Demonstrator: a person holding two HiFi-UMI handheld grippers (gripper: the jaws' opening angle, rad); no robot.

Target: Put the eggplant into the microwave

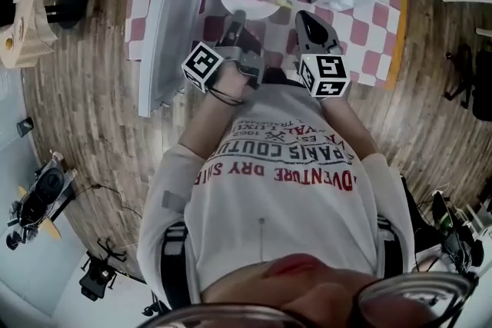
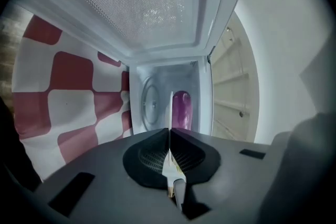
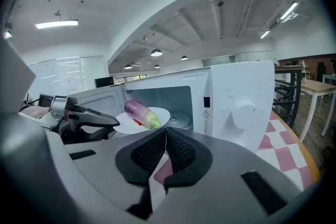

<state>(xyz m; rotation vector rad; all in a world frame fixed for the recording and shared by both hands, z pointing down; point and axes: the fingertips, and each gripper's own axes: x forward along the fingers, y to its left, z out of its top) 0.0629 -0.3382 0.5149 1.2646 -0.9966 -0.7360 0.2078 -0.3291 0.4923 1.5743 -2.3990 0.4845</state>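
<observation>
The left tool (image 2: 169, 132) is clamped on the rim of a white plate (image 3: 161, 114). The eggplant (image 3: 139, 113) lies loose on that plate, just ahead of the tool's tips, at the mouth of the open microwave (image 3: 236, 107). The right tool (image 3: 165, 134) is closed on nothing and hangs beside the left one.

The step in hand looks like sliding the plate in. It should stay level so the eggplant cannot roll, pass between the door (image 2: 131, 2) on the left tool's outer side and the control panel, and settle on the turntable (image 3: 180, 118) ahead before release. Gripped at one edge only, the plate may sag.

Under both tools a red-and-white checked cloth (image 1: 361, 34) covers the worktop. Behind them lies plank floor (image 1: 84, 119) with camera gear (image 1: 38, 200) on it. Beyond the right tool are ceiling lights and other tables (image 3: 315, 86).
</observation>
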